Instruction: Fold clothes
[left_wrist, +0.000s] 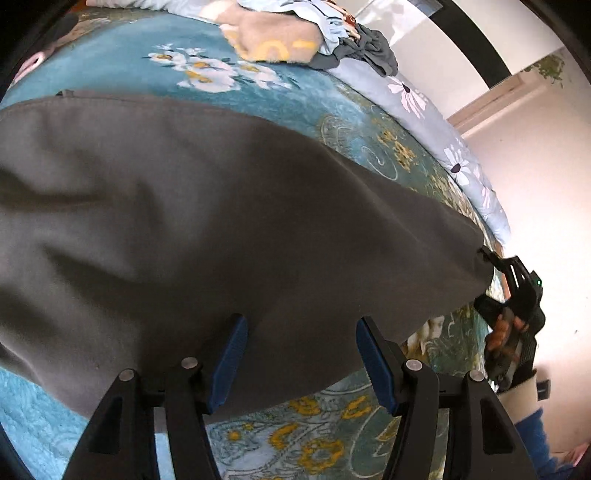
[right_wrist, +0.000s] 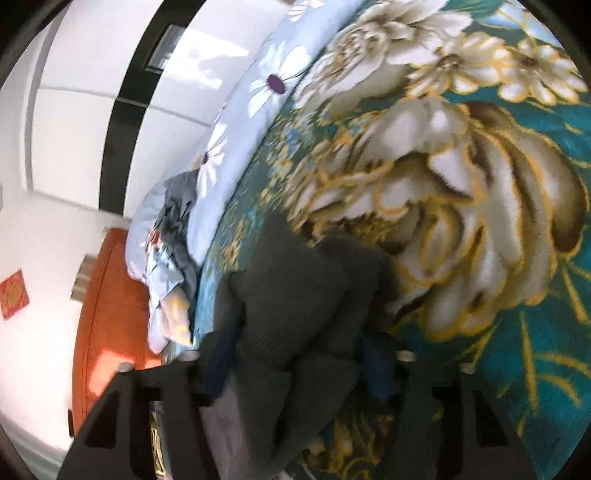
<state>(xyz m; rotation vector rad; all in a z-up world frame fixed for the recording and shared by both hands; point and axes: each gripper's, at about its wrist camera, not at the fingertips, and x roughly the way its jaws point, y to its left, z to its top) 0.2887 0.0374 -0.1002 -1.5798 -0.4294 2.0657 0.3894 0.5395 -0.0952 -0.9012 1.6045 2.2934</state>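
Garment: the grey garment fills the middle and left of your left wrist view, spread over the bed, with soft creases and its near edge bulging toward the camera.
Left gripper: your left gripper sits at the bottom centre of that view with its blue-padded fingers spread wide; the garment's near edge hangs between them, but neither pad presses on it.
Right gripper: your right gripper shows at the bottom of the right wrist view, with a bunched fold of the garment lying between its fingers. The picture is blurred there, so you cannot tell whether they pinch the cloth. In the left wrist view the same gripper appears at the right edge, touching the garment's far right corner, with your hand around its handle.
Bed: the teal flowered blanket covers the bed under the garment.
Far side: a pale blue flowered quilt runs along the blanket's upper right edge, and a pile of other clothes lies at the top centre of the left wrist view.
Room: an orange wooden headboard stands at the lower left of the right wrist view.
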